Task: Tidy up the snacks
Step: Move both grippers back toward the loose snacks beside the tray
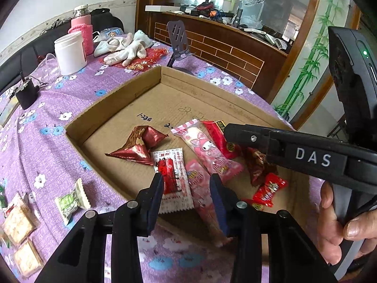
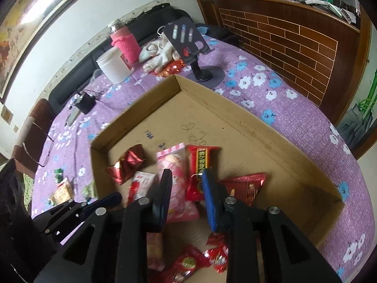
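Observation:
A shallow cardboard box [image 1: 113, 108] [image 2: 259, 122] lies on the purple flowered tablecloth and holds several wrapped snacks. Among them are a dark red foil pack [image 1: 139, 147] [image 2: 128, 162], a white and red packet [image 1: 173, 179], a pink cartoon packet [image 1: 207, 151] [image 2: 175, 165] and a red bar [image 1: 220, 139] [image 2: 200, 162]. My left gripper [image 1: 187, 184] is open and empty, above the white and pink packets at the box's near edge. My right gripper [image 2: 186, 184] is open and empty over the pink packet and red bar; it also shows in the left wrist view [image 1: 247, 138].
Loose snacks lie on the cloth left of the box: a green candy [image 1: 70, 200] and beige packets [image 1: 17, 221]. At the table's far side stand a white jar [image 1: 69, 53], a pink bottle [image 1: 82, 33], white gloves [image 1: 124, 47], a phone stand [image 2: 190, 44] and a black gadget [image 1: 27, 94].

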`<action>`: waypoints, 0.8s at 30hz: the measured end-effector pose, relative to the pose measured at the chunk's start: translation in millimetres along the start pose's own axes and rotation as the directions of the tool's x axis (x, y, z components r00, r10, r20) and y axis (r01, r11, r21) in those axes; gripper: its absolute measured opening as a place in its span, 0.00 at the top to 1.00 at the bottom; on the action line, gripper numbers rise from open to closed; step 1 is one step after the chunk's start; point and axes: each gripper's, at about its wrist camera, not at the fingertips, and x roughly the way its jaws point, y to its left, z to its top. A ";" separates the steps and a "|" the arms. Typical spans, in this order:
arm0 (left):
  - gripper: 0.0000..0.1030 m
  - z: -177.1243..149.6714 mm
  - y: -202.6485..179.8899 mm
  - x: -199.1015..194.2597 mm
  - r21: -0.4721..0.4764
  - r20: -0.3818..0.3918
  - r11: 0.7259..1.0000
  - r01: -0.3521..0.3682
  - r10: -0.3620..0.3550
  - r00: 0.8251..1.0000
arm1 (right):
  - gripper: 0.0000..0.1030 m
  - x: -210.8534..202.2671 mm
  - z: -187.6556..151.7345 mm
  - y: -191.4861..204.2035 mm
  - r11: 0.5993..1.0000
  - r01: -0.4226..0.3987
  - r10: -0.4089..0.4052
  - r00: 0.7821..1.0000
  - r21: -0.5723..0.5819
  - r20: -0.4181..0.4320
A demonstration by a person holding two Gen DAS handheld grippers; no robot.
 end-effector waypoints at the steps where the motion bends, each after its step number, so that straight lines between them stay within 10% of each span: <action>1: 0.60 -1.6 -0.4 -4.7 0.003 0.005 1.000 0.001 -0.001 1.000 | 0.75 -3.5 -1.0 1.5 1.000 -0.007 0.007 1.000 0.000 0.004; 13: 0.59 -39.7 29.2 -66.4 -0.027 0.068 1.000 -0.002 0.004 0.998 | 0.71 -46.8 -29.2 59.8 0.989 -0.112 0.116 0.993 -0.094 0.038; 24: 0.46 -94.0 142.2 -117.4 -0.095 0.062 0.979 -0.179 0.185 0.981 | 0.67 -40.5 -62.4 121.8 0.956 -0.202 0.196 0.979 -0.215 -0.046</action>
